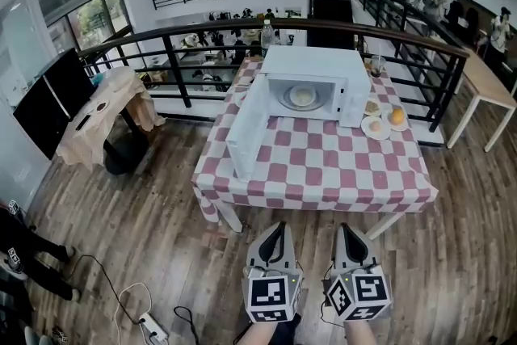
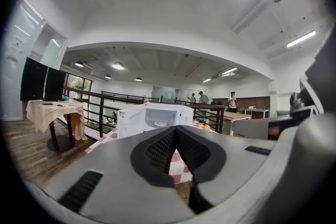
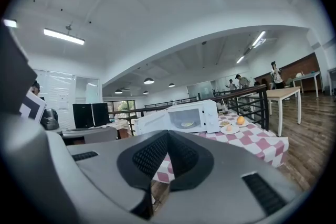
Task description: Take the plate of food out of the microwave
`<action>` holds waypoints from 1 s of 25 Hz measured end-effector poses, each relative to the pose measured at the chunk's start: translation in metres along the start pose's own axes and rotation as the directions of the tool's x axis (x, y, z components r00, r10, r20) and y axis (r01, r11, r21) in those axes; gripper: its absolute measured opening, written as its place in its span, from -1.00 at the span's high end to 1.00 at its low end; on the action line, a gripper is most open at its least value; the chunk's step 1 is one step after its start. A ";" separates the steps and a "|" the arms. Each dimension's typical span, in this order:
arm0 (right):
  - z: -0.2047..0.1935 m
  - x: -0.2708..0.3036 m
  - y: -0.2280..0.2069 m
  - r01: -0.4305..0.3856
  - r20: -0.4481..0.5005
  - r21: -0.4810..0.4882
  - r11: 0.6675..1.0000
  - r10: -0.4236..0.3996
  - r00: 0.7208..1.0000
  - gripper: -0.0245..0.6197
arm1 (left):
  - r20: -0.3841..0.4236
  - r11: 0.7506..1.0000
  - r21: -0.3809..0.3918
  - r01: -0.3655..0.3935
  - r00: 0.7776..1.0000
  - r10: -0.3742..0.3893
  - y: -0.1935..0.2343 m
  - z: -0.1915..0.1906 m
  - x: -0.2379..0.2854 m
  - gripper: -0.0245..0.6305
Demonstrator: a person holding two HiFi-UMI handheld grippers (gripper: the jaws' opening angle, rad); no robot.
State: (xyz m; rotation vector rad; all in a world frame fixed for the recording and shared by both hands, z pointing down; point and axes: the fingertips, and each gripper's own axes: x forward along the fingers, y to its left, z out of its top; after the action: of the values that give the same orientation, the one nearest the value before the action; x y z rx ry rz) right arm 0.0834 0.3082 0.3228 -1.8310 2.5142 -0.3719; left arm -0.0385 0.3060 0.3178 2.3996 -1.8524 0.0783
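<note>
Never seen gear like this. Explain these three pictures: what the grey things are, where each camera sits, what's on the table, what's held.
No robot here: a person holds a two-jawed claw in each hand. The head view comes from a camera on the person's head, looking down at the left claw and right claw. The other two come from cameras riding on each claw, looking along its jaws. Both claws are shut and hold nothing. Ahead, a checked table carries a white microwave with its door open and a plate of food inside, plus small plates and an orange beside it.
</note>
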 end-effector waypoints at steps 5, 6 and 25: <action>0.005 0.044 0.000 0.007 -0.002 -0.002 1.000 -0.007 1.000 0.95 | 0.001 1.000 0.000 0.011 1.000 -0.011 0.022 0.006 0.039 0.90; 0.005 0.052 0.000 0.008 -0.003 -0.001 1.000 -0.008 1.000 0.95 | 0.001 1.000 0.000 0.013 1.000 -0.013 0.026 0.006 0.046 0.90; -0.007 0.123 -0.022 0.055 -0.065 0.010 0.998 -0.054 0.996 0.95 | -0.053 0.998 -0.050 0.044 0.997 -0.047 0.053 -0.011 0.117 0.90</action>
State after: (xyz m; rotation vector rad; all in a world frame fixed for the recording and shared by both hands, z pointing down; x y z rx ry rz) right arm 0.0639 0.1875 0.3502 -1.9173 2.5010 -0.4530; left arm -0.0597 0.1816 0.3442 2.3811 -1.7555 0.0929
